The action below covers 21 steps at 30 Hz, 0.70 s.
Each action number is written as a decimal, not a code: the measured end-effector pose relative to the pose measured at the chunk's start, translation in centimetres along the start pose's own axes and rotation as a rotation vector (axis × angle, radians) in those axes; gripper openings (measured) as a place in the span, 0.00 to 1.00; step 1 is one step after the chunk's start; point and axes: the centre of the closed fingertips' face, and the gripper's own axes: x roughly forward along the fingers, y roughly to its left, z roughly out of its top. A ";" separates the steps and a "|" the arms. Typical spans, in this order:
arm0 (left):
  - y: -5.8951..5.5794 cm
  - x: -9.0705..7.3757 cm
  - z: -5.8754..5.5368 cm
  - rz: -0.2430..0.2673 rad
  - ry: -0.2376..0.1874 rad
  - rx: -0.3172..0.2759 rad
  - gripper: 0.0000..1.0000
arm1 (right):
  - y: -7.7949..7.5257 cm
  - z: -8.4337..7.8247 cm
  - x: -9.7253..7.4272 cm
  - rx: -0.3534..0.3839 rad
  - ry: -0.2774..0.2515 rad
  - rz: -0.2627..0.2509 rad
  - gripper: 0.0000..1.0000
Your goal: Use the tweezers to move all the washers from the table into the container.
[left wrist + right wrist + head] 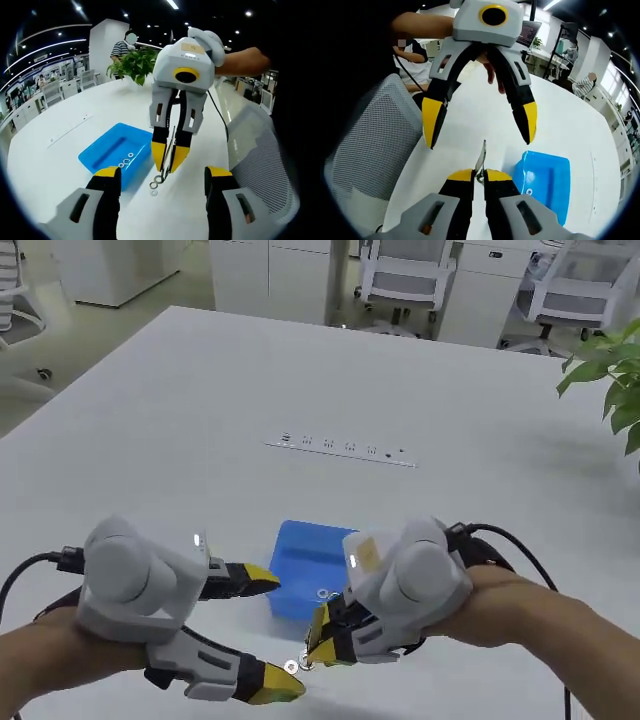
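My right gripper (480, 176) is pinched narrow on the tweezers (481, 155), its yellow tips pressed against them from both sides. My right hand (500, 605) comes in from the right of the blue container (112, 147) and tips the gripper steeply down toward the table (200, 420), just in front of the container's near edge. The tweezers lie lengthwise along the jaws, and their thin points stick out past the jaw tips. In the left gripper view they slant down to a few loose washers (155, 184) on the table, just off the container's near corner. The points sit right at those washers, but I cannot tell whether they have one pinched. My left gripper (265, 635) is spread wide and holds nothing. My left hand brings it in from the left of the container, roughly level with the tabletop, facing the right gripper. One of its jaws reaches toward the container's left wall and the other sits nearer to me, so the loose washers lie ahead of its open gap. Several more washers (125, 161) lie inside the container, in a short row toward its near end.
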 end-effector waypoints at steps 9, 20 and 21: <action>0.5 -0.3 0.1 0.032 -0.017 -0.021 0.90 | -1.1 0.6 -1.8 0.003 -0.002 -0.008 0.08; 1.2 -0.6 0.3 0.064 -0.039 -0.031 0.99 | -3.0 1.2 -3.0 -0.009 -0.005 -0.034 0.08; 1.3 -0.7 0.4 0.068 -0.042 -0.033 0.99 | -3.2 1.3 -3.0 -0.012 -0.005 -0.037 0.08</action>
